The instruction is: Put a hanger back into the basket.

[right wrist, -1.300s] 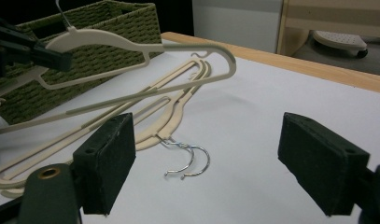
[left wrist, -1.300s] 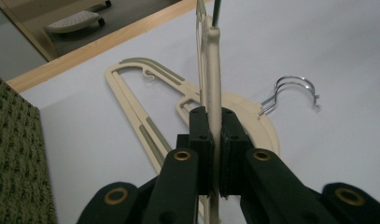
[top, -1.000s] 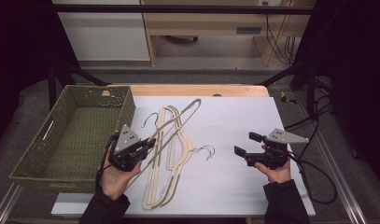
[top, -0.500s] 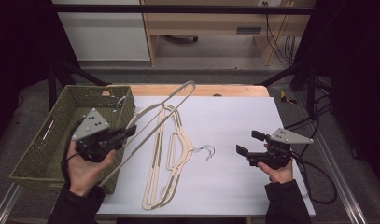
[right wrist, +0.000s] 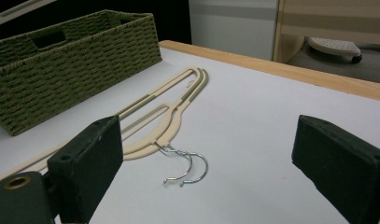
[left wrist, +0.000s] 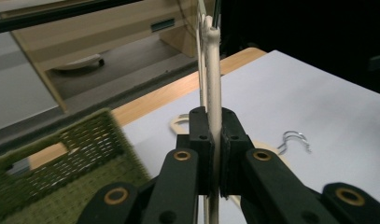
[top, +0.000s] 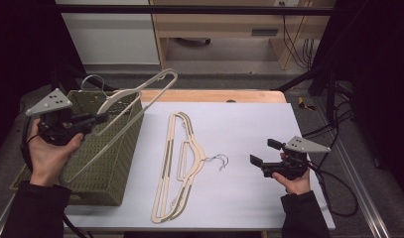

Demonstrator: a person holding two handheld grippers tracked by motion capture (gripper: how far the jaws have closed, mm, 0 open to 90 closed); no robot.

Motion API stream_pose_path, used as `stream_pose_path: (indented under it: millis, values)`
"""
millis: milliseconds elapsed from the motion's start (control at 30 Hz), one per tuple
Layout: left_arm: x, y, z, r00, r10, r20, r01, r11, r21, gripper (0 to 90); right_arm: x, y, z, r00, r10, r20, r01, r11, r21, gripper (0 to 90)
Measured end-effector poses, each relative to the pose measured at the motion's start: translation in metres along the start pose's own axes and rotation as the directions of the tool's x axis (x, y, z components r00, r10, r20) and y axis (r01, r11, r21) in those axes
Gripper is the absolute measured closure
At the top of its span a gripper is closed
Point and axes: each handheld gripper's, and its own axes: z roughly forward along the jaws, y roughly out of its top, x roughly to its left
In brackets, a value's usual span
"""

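My left gripper [top: 96,119] is shut on a cream hanger [top: 122,93] and holds it tilted in the air over the green woven basket [top: 115,148]. In the left gripper view the hanger's bar [left wrist: 213,70] runs up between the closed jaws of that gripper [left wrist: 214,135]. Two more cream hangers [top: 182,158] lie stacked on the white table, with their wire hooks [right wrist: 187,165] pointing toward my right gripper [top: 265,152]. The right gripper [right wrist: 211,140] stands open just above the table. Its jaws have just been opening, with nothing between them.
The basket [right wrist: 75,60] sits at the table's left edge, its near wall [left wrist: 85,144] right under the held hanger. A wooden strip [top: 214,95] borders the table's far edge. Cables [top: 333,198] trail off to the right. White tabletop [top: 249,124] lies between the hangers and the right hand.
My left gripper has lifted the hanger off the table and carried it up and left, over the basket. The right hand has stayed put and its jaws have spread a little wider.
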Motion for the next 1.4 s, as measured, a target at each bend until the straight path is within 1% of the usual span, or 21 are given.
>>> stream_pose_path:
  millis: [133,167,267,367,400,467,533,567,600,633,700,733,800,867,967,1000,1033,1067,1167,1233,1400]
  values:
    - [0.022,-0.004,-0.001,0.9986,-0.016,-0.051,0.017,0.9997,0.018,86.2,0.000,0.000,0.000,1.0000,-0.001,0.000,0.001,1.000,-0.002,9.1]
    - [0.022,-0.004,-0.001,0.9986,-0.016,-0.051,0.017,0.9997,0.018,86.1,0.000,0.000,-0.001,1.0000,-0.003,-0.003,0.003,1.000,-0.003,9.1]
    - [0.037,-0.010,0.000,0.9972,-0.017,-0.072,0.018,0.9995,0.024,86.1,-0.001,0.000,-0.001,1.0000,-0.008,0.000,0.008,1.000,-0.002,9.0]
    - [0.050,-0.017,0.002,0.9960,-0.012,-0.089,0.016,0.9986,0.050,86.1,0.000,0.000,0.000,1.0000,-0.003,0.002,0.003,1.000,-0.002,9.0]
    - [0.059,-0.024,0.004,0.9951,-0.015,-0.098,0.021,0.9981,0.058,86.1,0.000,0.000,0.000,1.0000,-0.003,0.006,0.003,1.000,0.000,9.0]
    - [0.063,-0.027,0.004,0.9948,-0.020,-0.100,0.026,0.9978,0.061,86.1,-0.001,-0.001,0.001,1.0000,-0.005,0.005,0.005,1.000,0.005,8.9]
    - [0.075,-0.038,0.006,0.9931,-0.049,-0.107,0.056,0.9966,0.060,86.1,-0.001,-0.001,0.001,1.0000,-0.006,0.004,0.006,1.000,0.006,8.9]
    - [0.075,-0.038,0.006,0.9931,-0.049,-0.107,0.056,0.9966,0.060,86.1,-0.001,-0.001,0.001,1.0000,-0.006,0.004,0.006,1.000,0.006,8.9]
    - [0.082,-0.046,0.006,0.9896,-0.070,-0.126,0.078,0.9950,0.062,86.1,-0.001,-0.001,0.001,1.0000,-0.004,0.006,0.004,1.000,0.008,9.0]
    - [0.082,-0.046,0.006,0.9896,-0.070,-0.126,0.078,0.9950,0.062,86.1,-0.001,-0.001,0.001,1.0000,-0.004,0.006,0.004,1.000,0.008,9.0]
    - [0.094,-0.057,0.007,0.9833,-0.107,-0.148,0.117,0.9910,0.064,86.1,-0.001,-0.001,0.002,1.0000,-0.005,0.007,0.005,1.000,0.009,9.0]
    - [0.094,-0.057,0.007,0.9833,-0.107,-0.148,0.117,0.9910,0.064,86.2,-0.001,-0.002,0.002,0.9999,-0.009,0.007,0.009,1.000,0.009,9.0]
    - [0.102,-0.068,0.008,0.9798,-0.125,-0.156,0.139,0.9869,0.081,86.1,-0.001,-0.002,0.002,0.9999,-0.008,0.008,0.007,1.000,0.012,9.0]
    - [0.104,-0.071,0.009,0.9794,-0.128,-0.156,0.143,0.9859,0.087,86.1,-0.002,-0.002,0.002,0.9999,-0.013,0.004,0.013,1.000,0.014,9.0]
    - [0.110,-0.078,0.010,0.9823,-0.123,-0.142,0.137,0.9861,0.094,86.2,-0.002,-0.003,0.003,1.0000,-0.007,0.005,0.006,1.000,0.017,8.9]
    - [0.114,-0.080,0.008,0.9867,-0.111,-0.119,0.123,0.9869,0.104,86.1,-0.002,-0.003,0.003,1.0000,-0.002,0.008,0.002,1.000,0.016,9.0]
    - [0.114,-0.080,0.008,0.9867,-0.111,-0.119,0.123,0.9869,0.104,86.1,-0.002,-0.003,0.003,1.0000,-0.003,0.008,0.003,1.000,0.017,9.0]
    - [0.116,-0.082,0.006,0.9891,-0.104,-0.104,0.115,0.9877,0.106,86.1,-0.002,-0.003,0.003,1.0000,-0.003,0.008,0.003,1.000,0.018,9.0]
    - [0.118,-0.083,0.002,0.9914,-0.099,-0.086,0.108,0.9887,0.104,86.2,-0.003,-0.003,0.003,1.0000,-0.003,0.008,0.003,1.000,0.018,8.9]
    - [0.117,-0.085,0.000,0.9933,-0.090,-0.072,0.098,0.9884,0.116,86.2,-0.003,-0.003,0.004,1.0000,-0.003,0.008,0.003,1.000,0.021,8.9]
    - [0.118,-0.095,-0.002,0.9939,-0.092,-0.061,0.100,0.9853,0.139,86.2,-0.003,-0.003,0.004,1.0000,-0.001,0.008,0.000,1.000,0.022,8.9]
